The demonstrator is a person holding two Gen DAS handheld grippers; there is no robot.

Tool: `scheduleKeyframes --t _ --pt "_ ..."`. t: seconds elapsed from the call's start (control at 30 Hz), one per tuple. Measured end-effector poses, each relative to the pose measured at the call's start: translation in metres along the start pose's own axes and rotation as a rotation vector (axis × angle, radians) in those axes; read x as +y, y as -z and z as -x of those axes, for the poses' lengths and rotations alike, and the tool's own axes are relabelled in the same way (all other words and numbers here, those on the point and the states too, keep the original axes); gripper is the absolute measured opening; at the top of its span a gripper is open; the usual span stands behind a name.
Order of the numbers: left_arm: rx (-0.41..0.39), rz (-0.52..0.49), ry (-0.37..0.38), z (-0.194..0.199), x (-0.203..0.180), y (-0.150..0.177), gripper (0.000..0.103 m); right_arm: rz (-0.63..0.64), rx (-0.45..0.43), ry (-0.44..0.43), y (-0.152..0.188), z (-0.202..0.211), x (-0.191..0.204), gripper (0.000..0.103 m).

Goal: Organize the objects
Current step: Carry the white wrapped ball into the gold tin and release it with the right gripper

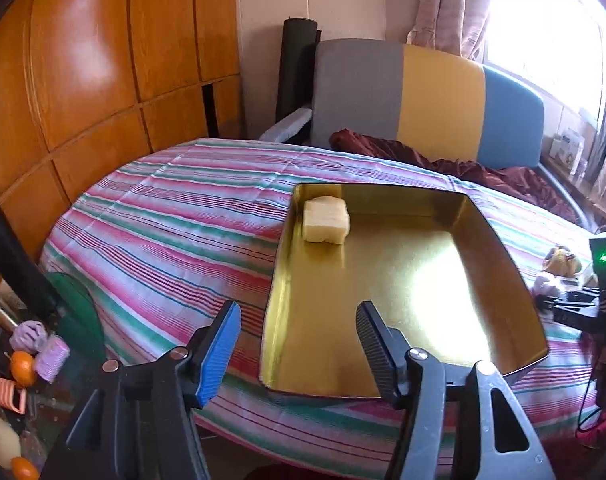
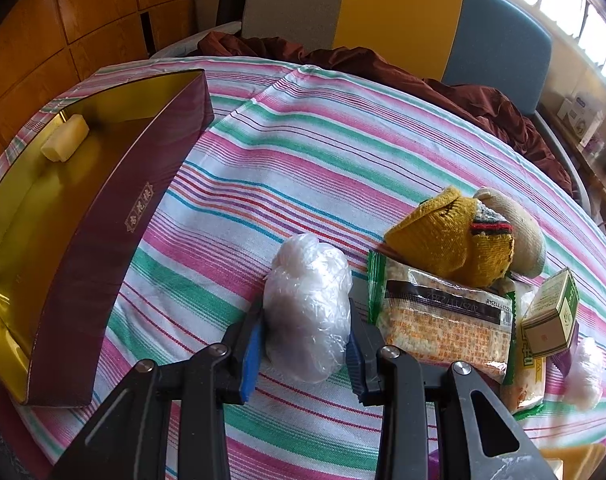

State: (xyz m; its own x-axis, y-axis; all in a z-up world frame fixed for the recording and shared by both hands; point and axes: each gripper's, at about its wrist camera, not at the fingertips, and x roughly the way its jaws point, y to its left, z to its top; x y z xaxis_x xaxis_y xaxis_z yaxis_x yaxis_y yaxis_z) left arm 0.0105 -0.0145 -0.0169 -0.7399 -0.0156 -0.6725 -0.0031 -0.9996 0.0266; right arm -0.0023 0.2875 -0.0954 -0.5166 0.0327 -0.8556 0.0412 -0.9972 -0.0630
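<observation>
My left gripper (image 1: 299, 338) is a black plastic clamp with two angular fingers: one carries a ribbed bright-blue pad, the other a ribbed black pad. Round silver screws mark each pivot, and the outer arm has a rounded triangular cut-out. My right gripper (image 2: 303, 344) is built alike: black linkage arms, silver screws, a blue pad and a dark ribbed pad.

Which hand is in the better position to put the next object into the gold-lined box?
The right. The right gripper is already shut on the crumpled plastic bundle, near the box. The left gripper is open and empty, above the box's near edge.
</observation>
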Motion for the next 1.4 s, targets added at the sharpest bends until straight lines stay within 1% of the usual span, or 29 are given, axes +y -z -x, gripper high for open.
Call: scheduleKeyframes --t 0.2,0.37,0.5,0.63,0.7,0.8,0.9,1.0,1.17,1.3,1.33,1.37,1.4 --pt "-0.045 -0.003 -0.04 0.011 0.008 -0.001 0.061 -0.039 0.034 0.034 -0.005 0.004 0.002 0.035" --pt "-0.055 0.014 -0.058 0.013 0.018 -0.004 0.061 -0.101 -0.005 -0.005 -0.012 0.026 -0.002 0.035" --pt "-0.068 0.004 -0.072 0.015 0.018 -0.005 0.061 -0.118 -0.051 -0.041 -0.02 0.048 0.009 0.035" --pt "-0.077 -0.004 -0.081 0.017 0.016 -0.006 0.061 -0.1 -0.118 -0.115 -0.034 0.072 0.037 0.035" --pt "-0.073 -0.003 -0.081 0.016 0.016 -0.006 0.061 -0.071 -0.142 -0.158 -0.041 0.082 0.059 0.035" --pt "-0.066 0.002 -0.078 0.015 0.018 -0.006 0.061 -0.011 -0.15 -0.234 -0.052 0.088 0.099 0.035" --pt "-0.063 0.004 -0.075 0.014 0.019 -0.005 0.061 0.042 -0.129 -0.299 -0.061 0.082 0.139 0.035" --pt "-0.058 0.009 -0.072 0.013 0.021 -0.005 0.061 0.068 -0.085 -0.351 -0.071 0.064 0.175 0.035" --pt "-0.045 0.021 -0.067 0.009 0.024 -0.004 0.061 0.027 0.004 -0.428 -0.092 0.024 0.209 0.035" --pt "-0.031 0.032 -0.067 0.004 0.027 -0.003 0.061 -0.029 0.052 -0.545 -0.105 0.005 0.225 0.038" --pt "-0.024 0.036 -0.065 0.002 0.028 -0.002 0.061 -0.039 0.059 -0.569 -0.107 0.003 0.228 0.043" --pt "-0.018 0.039 -0.064 0.001 0.029 -0.002 0.061 -0.044 0.057 -0.578 -0.107 0.003 0.229 0.051" --pt "-0.013 0.043 -0.062 0.0 0.03 -0.001 0.061 -0.038 0.047 -0.574 -0.106 0.005 0.231 0.053"
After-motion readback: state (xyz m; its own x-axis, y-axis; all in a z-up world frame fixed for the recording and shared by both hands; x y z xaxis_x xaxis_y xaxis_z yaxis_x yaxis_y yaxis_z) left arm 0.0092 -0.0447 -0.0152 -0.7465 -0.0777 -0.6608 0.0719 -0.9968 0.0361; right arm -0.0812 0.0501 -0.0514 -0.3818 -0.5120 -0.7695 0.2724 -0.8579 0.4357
